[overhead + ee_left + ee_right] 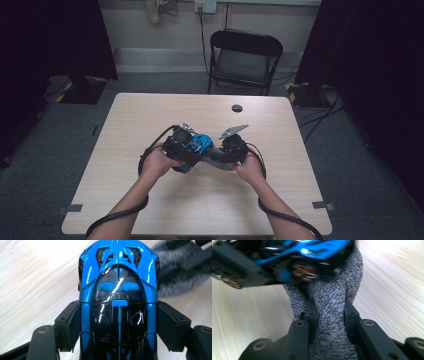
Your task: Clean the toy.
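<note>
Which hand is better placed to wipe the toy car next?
The right. Its tongs are clamped on the grey cloth, which already touches the blue toy car. The left tongs are clamped on the car's sides, so they are busy steadying it.

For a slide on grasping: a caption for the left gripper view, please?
Left gripper clamps a blue-and-black toy car by its sides above the wooden table, grey cloth beyond.
</note>
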Motion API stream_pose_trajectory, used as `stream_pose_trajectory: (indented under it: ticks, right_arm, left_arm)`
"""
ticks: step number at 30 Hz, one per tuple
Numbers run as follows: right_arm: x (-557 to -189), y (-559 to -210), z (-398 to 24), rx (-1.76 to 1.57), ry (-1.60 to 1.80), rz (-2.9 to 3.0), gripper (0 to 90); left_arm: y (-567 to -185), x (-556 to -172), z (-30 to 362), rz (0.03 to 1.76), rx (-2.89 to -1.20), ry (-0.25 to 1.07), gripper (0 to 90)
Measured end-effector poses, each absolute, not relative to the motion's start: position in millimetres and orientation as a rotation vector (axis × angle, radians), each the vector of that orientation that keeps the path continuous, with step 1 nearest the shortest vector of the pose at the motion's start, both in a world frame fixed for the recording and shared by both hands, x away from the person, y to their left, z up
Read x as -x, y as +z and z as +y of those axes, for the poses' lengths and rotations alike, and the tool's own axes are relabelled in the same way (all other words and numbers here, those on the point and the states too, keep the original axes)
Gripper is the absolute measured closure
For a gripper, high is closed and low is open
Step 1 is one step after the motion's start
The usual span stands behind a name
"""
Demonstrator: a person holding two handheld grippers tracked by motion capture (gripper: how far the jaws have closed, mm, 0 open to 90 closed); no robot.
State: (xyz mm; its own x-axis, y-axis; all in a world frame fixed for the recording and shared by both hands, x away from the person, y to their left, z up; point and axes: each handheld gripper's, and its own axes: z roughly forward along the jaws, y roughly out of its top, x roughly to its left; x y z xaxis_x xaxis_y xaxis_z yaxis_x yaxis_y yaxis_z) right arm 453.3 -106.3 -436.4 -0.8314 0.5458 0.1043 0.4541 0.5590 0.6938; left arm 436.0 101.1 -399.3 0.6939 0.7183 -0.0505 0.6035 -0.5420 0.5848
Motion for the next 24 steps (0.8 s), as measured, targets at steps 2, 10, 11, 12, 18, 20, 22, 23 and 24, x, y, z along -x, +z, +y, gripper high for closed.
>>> stream_pose_trajectory:
  ticks: [2, 10, 11, 12, 18, 20, 22, 23, 24]
  right_arm:
    - [-451.1, -436.2, -102.1, -0.846, 1.139, 2.673, 72.1]
    - [-446.5, -439.9, -94.7, -0.820, 1.152, 2.689, 72.1]
    - [-446.5, -440.3, -94.6, -0.821, 1.155, 2.690, 72.1]
    - [-446.2, -440.6, -94.4, -0.820, 1.155, 2.690, 72.1]
    - [-444.7, -442.2, -94.3, -0.813, 1.160, 2.697, 72.1]
    - [-443.4, -442.9, -93.6, -0.806, 1.164, 2.699, 72.1]
    - [-442.1, -443.9, -92.4, -0.795, 1.165, 2.708, 72.0]
    - [-441.2, -444.3, -91.7, -0.794, 1.167, 2.711, 72.1]
    - [-440.7, -445.3, -90.9, -0.786, 1.173, 2.714, 72.1]
  left_arm:
    - [-399.5, -437.0, 100.2, 1.012, -2.327, 0.259, 28.1]
    - [-400.2, -439.6, 98.7, 1.019, -2.325, 0.255, 28.1]
    - [-400.1, -439.9, 98.6, 1.020, -2.327, 0.254, 28.1]
    - [-400.2, -440.0, 98.4, 1.019, -2.324, 0.256, 28.1]
    - [-401.3, -442.3, 98.0, 1.027, -2.323, 0.253, 28.1]
    - [-401.6, -443.2, 97.4, 1.033, -2.315, 0.248, 28.1]
    - [-401.6, -444.2, 97.0, 1.035, -2.315, 0.245, 28.1]
    - [-401.8, -445.1, 97.0, 1.036, -2.313, 0.244, 28.1]
    - [-401.5, -445.6, 96.8, 1.041, -2.314, 0.244, 28.1]
